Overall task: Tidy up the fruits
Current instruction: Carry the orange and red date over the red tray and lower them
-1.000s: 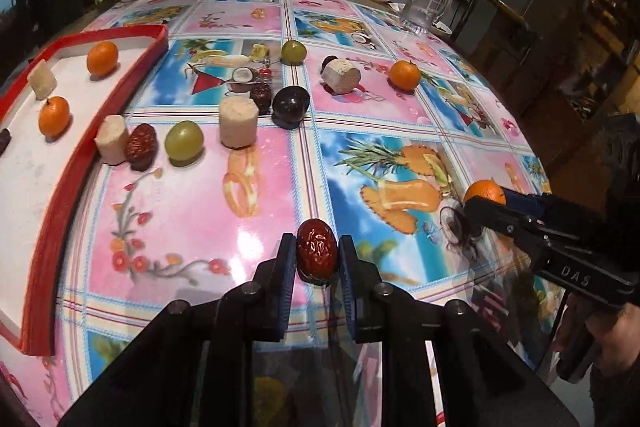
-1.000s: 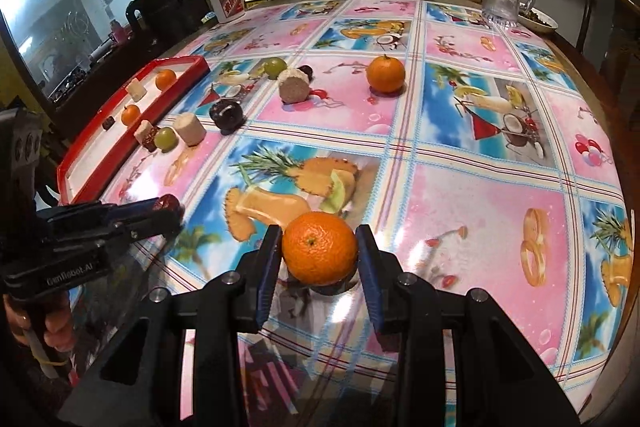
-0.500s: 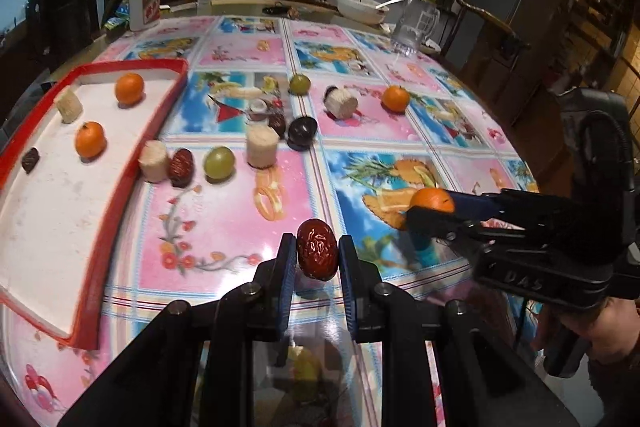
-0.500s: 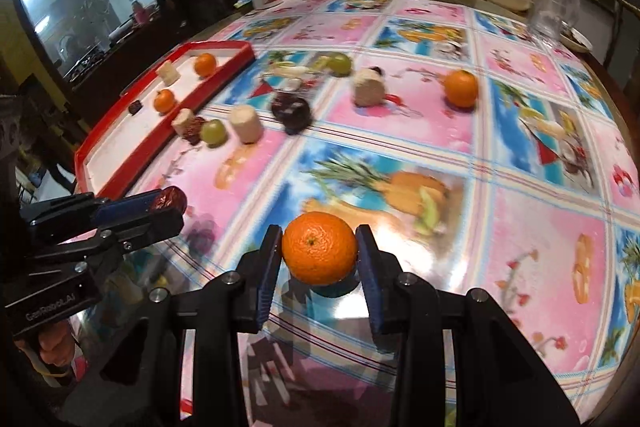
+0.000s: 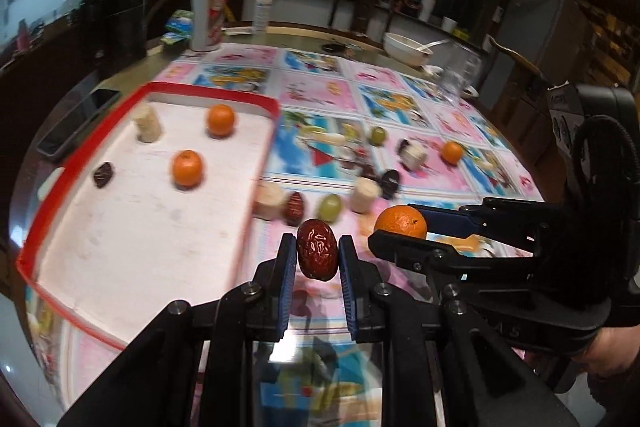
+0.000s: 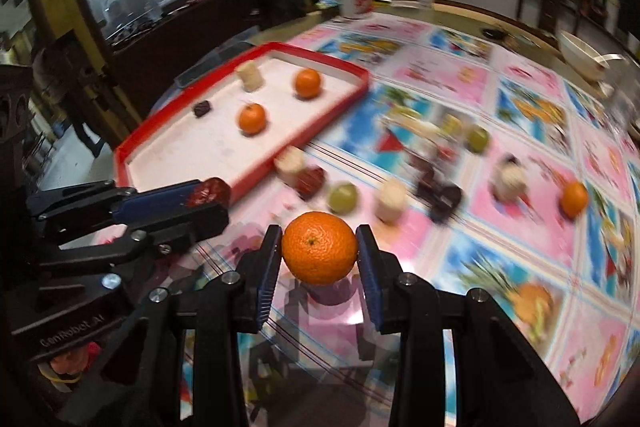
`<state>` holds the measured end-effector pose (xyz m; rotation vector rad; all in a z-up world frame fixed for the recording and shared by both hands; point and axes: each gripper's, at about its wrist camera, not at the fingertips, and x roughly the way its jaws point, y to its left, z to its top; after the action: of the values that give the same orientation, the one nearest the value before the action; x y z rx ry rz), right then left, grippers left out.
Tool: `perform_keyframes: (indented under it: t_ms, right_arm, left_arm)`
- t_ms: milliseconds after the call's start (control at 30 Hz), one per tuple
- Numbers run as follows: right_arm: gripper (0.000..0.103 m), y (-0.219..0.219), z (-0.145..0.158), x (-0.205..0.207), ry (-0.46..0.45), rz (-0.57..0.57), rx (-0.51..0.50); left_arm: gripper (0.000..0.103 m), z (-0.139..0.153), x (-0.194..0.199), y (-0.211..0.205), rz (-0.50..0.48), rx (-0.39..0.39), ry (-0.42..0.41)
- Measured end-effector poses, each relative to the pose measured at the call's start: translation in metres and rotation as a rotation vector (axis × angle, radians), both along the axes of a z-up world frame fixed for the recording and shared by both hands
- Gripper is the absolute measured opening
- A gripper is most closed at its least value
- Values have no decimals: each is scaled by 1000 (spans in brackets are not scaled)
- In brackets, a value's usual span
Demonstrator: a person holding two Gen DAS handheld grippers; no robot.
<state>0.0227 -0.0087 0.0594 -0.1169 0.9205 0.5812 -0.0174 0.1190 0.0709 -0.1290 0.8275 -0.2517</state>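
My left gripper is shut on a red date, held above the table just right of the red-rimmed white tray. My right gripper is shut on an orange; in the left wrist view that orange hangs close to the right of the date. The tray holds two oranges, a pale fruit chunk and a dark date. Beside the tray's near edge lie a pale chunk, a red date, a green fruit and another chunk.
Further out on the patterned tablecloth lie a dark fruit, another orange, a green fruit and a white chunk. A white bottle, spray bottle, bowl and glass jug stand at the far edge. A phone lies left of the tray.
Both grippers have swung left toward the tray, each still holding its fruit. The tray now fills more of both views, and the two grippers are closer together.
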Motion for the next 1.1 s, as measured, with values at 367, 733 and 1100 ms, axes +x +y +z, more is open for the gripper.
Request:
perform_keyframes:
  t_ms: [367,733,1100]
  right_arm:
    - [39,103,2,43,1,108,13]
    - [39,164,-27,69,41,162,-45]
    - [43,175,-36,68,40,178,-107]
  left_arm:
    - [20,-7,31,101,217,44,12]
    - [20,-34,54,152,326,100,81]
    - [21,-48,60,151,321,135,129]
